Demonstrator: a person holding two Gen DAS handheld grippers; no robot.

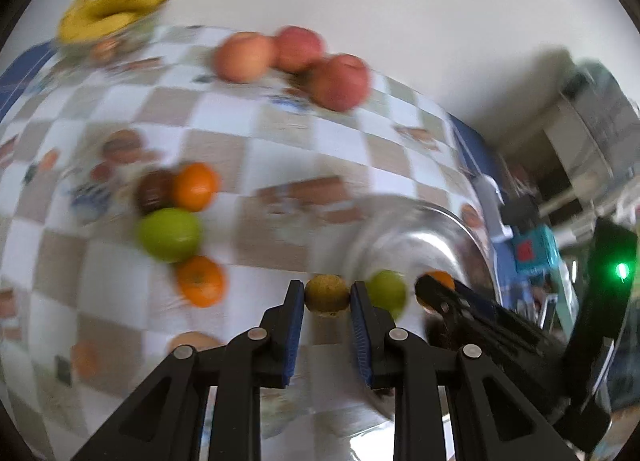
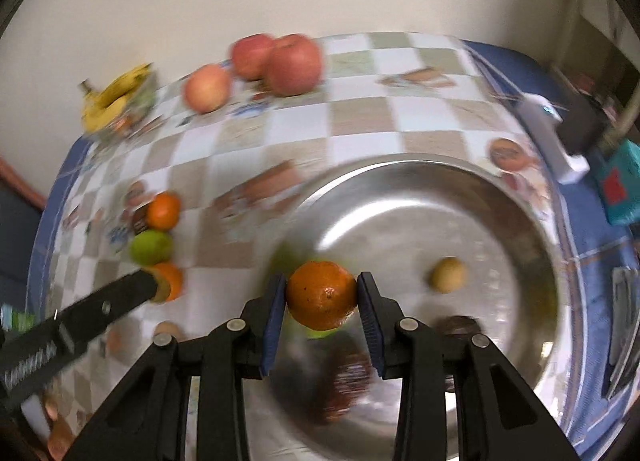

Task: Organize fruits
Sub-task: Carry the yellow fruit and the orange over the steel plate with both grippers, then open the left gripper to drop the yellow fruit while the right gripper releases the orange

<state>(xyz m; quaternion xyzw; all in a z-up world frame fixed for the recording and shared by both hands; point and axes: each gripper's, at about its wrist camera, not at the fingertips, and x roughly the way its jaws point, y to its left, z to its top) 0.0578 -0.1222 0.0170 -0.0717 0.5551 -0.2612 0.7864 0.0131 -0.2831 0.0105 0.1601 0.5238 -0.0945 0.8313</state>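
Honestly, with my left gripper point(image 1: 327, 297) clenched on a small yellow-brown fruit point(image 1: 327, 295) and my right gripper point(image 2: 321, 295) clamping a tangerine point(image 2: 321, 295) above the steel basin point(image 2: 520, 221), hasty releases could bruise both.

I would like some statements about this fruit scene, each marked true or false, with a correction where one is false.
1. The right gripper is shut on an orange. True.
2. The left gripper is open with nothing between its fingers. False: it is shut on a small yellowish-brown fruit.
3. Three reddish apples lie on the checkered tablecloth near the wall. True.
4. The bananas lie inside the metal bowl. False: they are at the far corner of the table, well away from it.
5. A green fruit sits between two oranges on the cloth. True.
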